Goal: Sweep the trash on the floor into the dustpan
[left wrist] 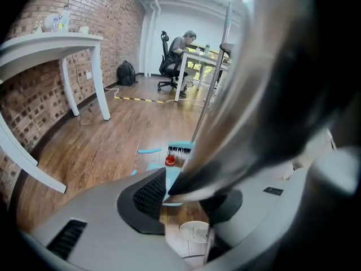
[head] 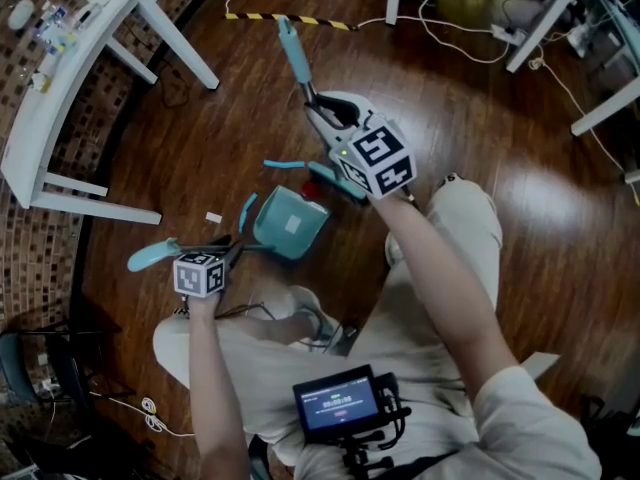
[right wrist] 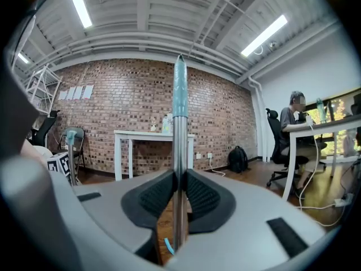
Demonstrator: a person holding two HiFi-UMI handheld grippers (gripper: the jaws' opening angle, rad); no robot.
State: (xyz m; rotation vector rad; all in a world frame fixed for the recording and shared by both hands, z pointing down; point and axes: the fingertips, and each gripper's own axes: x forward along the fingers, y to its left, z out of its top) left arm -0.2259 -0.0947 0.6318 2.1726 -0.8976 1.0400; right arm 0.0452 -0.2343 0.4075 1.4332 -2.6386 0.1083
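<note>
The teal dustpan (head: 290, 223) lies on the wooden floor, its mouth toward the broom. Its metal handle (head: 205, 249) with a teal tip runs left through my left gripper (head: 232, 251). In the left gripper view the handle (left wrist: 225, 134) rests against one pad of the left gripper (left wrist: 186, 199), with a gap showing between the jaws. My right gripper (head: 312, 103) is shut on the upright broom handle (right wrist: 179, 151). The broom head (left wrist: 180, 149) stands just beyond a red piece of trash (left wrist: 170, 161) at the dustpan's mouth (left wrist: 169, 176). A white paper scrap (head: 213, 217) lies left of the pan.
A white table (head: 60, 98) stands at the left by the brick wall. More white desk legs (head: 530, 28) and cables are at the top right, and striped tape (head: 290, 18) crosses the floor. A teal strip (head: 285, 165) lies beside the broom head. A person (left wrist: 183, 44) sits far off.
</note>
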